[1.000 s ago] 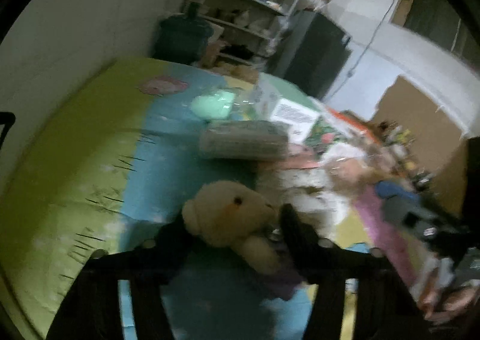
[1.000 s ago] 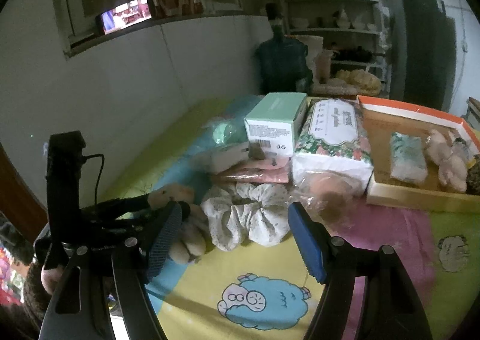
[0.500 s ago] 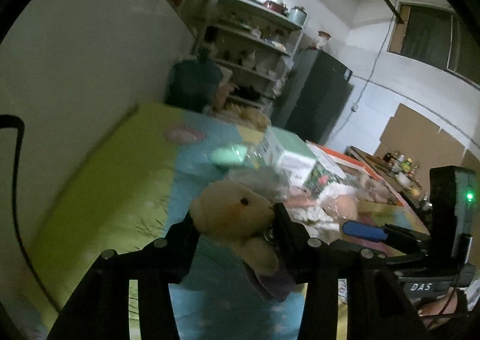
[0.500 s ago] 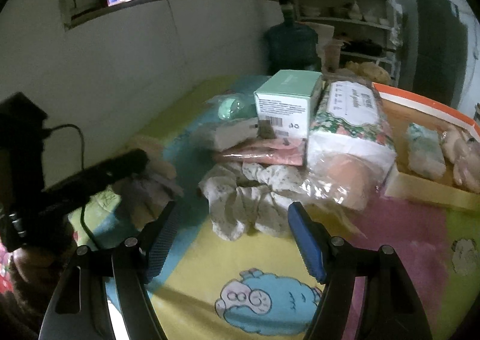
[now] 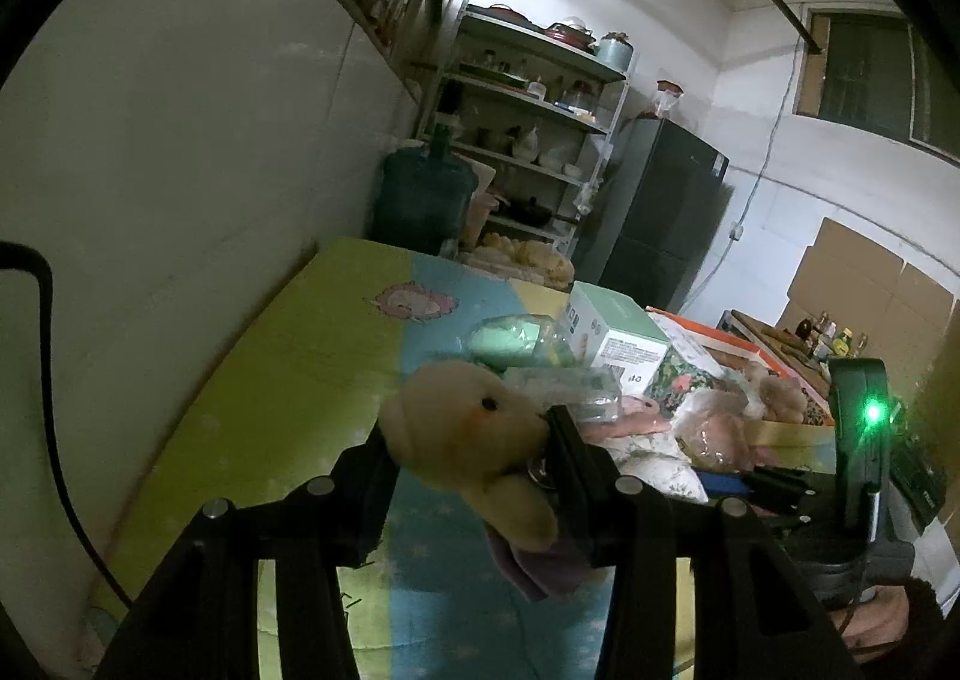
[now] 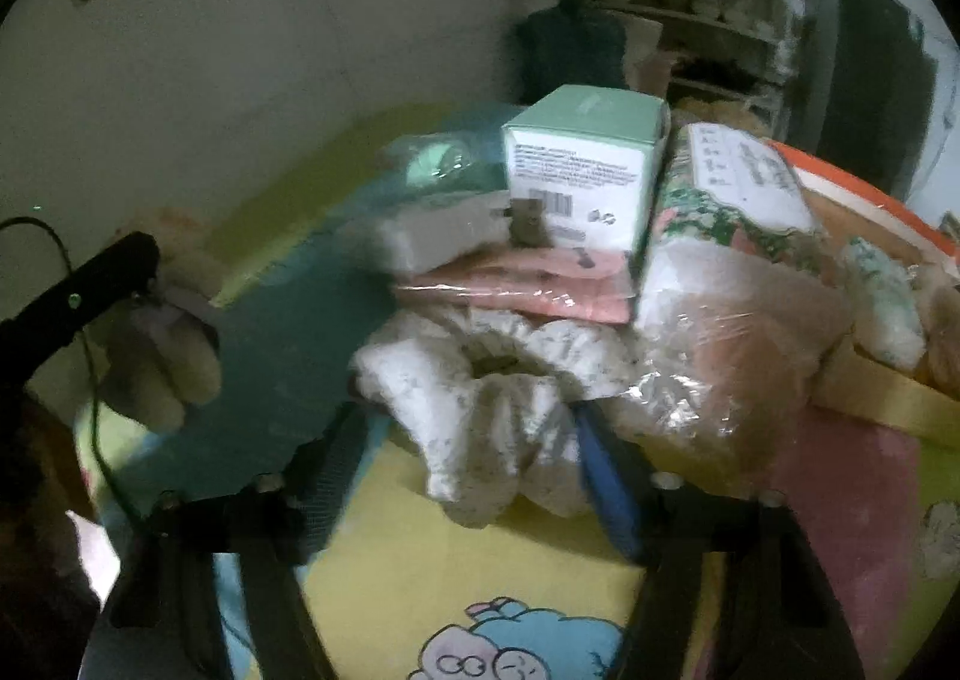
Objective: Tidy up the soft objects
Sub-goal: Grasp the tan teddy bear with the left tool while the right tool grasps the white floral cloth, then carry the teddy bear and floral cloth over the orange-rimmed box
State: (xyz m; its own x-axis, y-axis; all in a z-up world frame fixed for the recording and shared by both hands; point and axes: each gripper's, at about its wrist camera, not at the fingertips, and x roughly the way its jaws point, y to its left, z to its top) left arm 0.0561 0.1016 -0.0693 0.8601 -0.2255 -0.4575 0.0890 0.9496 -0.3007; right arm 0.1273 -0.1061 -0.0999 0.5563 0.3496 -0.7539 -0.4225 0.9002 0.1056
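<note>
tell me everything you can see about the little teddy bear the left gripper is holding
The teddy bear is a small cream plush with a black bead eye, an orange cheek spot and a purple cloth piece hanging below it. The left gripper is shut on it, the black fingers pinching both sides, lifting it clear of the play mat. In the right wrist view it looks blurred, legs dangling.

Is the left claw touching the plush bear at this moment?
Touching. The left wrist view shows the left claw with both fingers pressed against the plush bear, which is held above the mat.
</note>
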